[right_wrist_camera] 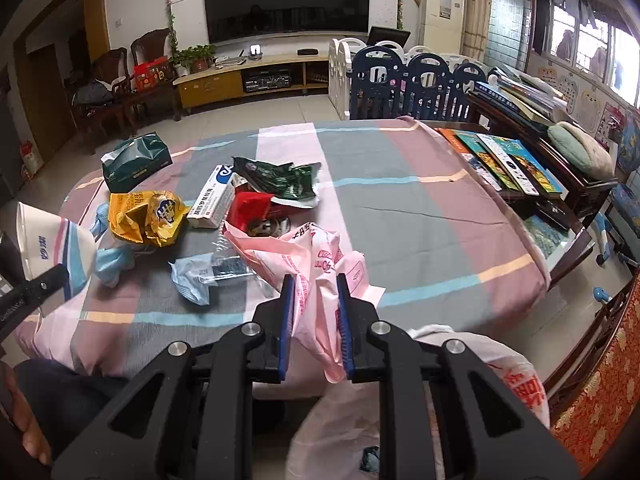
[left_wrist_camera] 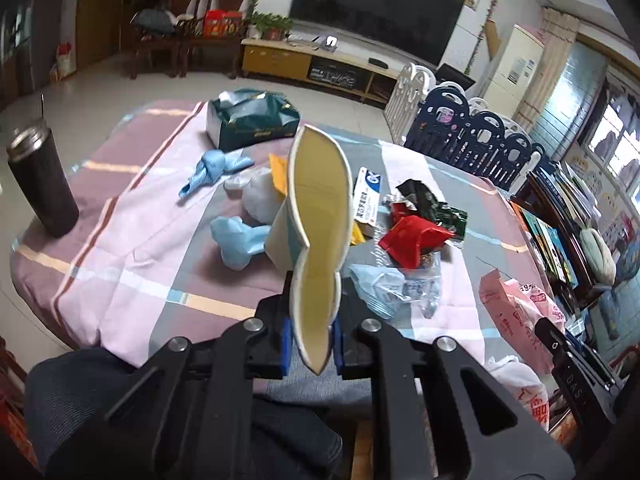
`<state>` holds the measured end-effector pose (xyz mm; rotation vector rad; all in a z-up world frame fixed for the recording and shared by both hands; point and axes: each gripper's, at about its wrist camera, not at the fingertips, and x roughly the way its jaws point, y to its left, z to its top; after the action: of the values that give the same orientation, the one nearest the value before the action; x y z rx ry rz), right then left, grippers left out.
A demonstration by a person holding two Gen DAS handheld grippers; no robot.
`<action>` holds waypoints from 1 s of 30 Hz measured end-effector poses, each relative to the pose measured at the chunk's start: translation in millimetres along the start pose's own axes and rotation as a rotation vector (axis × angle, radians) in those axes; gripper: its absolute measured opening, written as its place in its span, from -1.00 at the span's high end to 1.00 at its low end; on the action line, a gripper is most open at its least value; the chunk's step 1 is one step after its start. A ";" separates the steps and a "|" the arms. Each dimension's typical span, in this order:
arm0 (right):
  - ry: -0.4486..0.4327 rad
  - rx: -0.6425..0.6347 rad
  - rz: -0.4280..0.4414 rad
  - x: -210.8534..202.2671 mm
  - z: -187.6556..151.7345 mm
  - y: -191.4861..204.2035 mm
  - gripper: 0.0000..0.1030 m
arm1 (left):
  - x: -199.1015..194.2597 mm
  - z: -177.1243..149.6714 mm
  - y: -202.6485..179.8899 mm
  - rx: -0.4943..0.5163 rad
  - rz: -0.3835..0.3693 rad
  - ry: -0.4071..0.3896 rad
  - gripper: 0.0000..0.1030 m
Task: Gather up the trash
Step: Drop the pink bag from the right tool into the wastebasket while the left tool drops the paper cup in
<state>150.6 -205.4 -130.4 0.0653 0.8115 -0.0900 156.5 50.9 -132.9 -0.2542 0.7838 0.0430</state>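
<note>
My left gripper (left_wrist_camera: 312,284) is shut on a squashed paper cup (left_wrist_camera: 316,216), held above the table's near edge; the cup also shows at the left of the right wrist view (right_wrist_camera: 52,240). My right gripper (right_wrist_camera: 316,284) is shut on the rim of a pink plastic bag (right_wrist_camera: 320,264), which hangs open below the table edge; the bag also shows in the left wrist view (left_wrist_camera: 516,300). Trash lies on the striped tablecloth (right_wrist_camera: 400,208): a yellow snack bag (right_wrist_camera: 148,216), a red wrapper (right_wrist_camera: 248,208), a dark green wrapper (right_wrist_camera: 284,180), a toothpaste box (right_wrist_camera: 212,200), blue crumpled bits (left_wrist_camera: 236,240) and a clear wrapper (right_wrist_camera: 212,272).
A green tissue box (left_wrist_camera: 252,124) sits at the table's far side and a black steel tumbler (left_wrist_camera: 40,184) at its left edge. Books (right_wrist_camera: 504,160) lie on a bench right of the table. A playpen fence (right_wrist_camera: 408,80) and TV cabinet stand behind.
</note>
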 end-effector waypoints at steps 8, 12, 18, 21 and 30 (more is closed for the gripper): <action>-0.005 0.040 -0.055 -38.7 -5.6 -61.7 0.60 | -35.9 -1.5 -35.9 0.093 -0.047 -0.058 0.69; -0.006 -0.011 -0.109 -53.6 -19.2 -79.0 0.60 | -40.9 -8.1 -53.9 0.130 -0.086 -0.045 0.69; 0.152 -0.048 -0.094 -38.6 -64.8 -97.0 0.59 | -45.5 -26.1 -80.5 0.193 -0.160 0.005 0.69; 0.237 -0.004 -0.088 -25.8 -82.6 -106.4 0.29 | -45.5 -37.5 -96.8 0.240 -0.196 0.036 0.69; 0.039 0.176 -0.120 -62.3 -61.1 -148.0 -0.37 | -33.6 -83.2 -157.3 0.480 -0.359 0.180 0.67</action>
<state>48.3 -343.4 -130.6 0.1850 0.8448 -0.2742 95.9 -119.7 -132.7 0.0616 0.8920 -0.5075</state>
